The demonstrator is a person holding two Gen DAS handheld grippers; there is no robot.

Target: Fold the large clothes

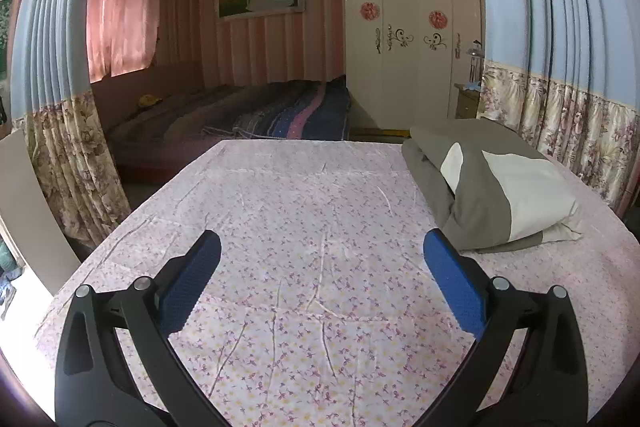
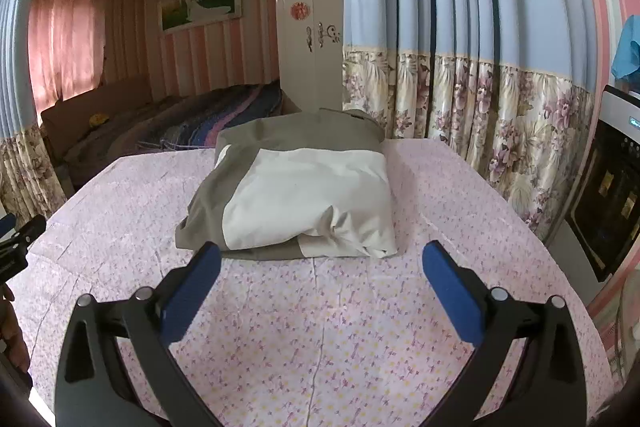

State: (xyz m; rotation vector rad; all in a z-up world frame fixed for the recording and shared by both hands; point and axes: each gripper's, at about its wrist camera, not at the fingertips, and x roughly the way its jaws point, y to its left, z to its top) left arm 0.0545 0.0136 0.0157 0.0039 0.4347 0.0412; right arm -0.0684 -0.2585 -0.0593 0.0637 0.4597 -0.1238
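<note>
Garment: a grey-and-cream garment, already a thick folded bundle, lies flat on the flowered cloth that covers the desk, towards the far right part of the surface.
Long axis: in the right wrist view the bundle runs away from the camera, its cream panel on the near half and grey cloth on the far half and left flank; the near edge is a loose, wrinkled hem.
Bearing from right jaws: straight ahead; the bundle's near edge sits just beyond the tips of the right gripper and between their lines, the left tip close beside the grey corner, not seen to touch it.
Bearing from left jaws: ahead and to the right; in the left wrist view the garment lies beyond the right-hand tip of the left gripper, and only bare cloth lies between that pair of jaws.
Nearer arm: the right, by judgement; the left would have to cross sideways to reach the bundle.
Jaw state: both pairs spread wide and empty.
Stage: folding looks largely done; whether a further fold is due cannot be told.
Surroundings: floral curtain close behind the desk, a bed and a white wardrobe well beyond.
</note>
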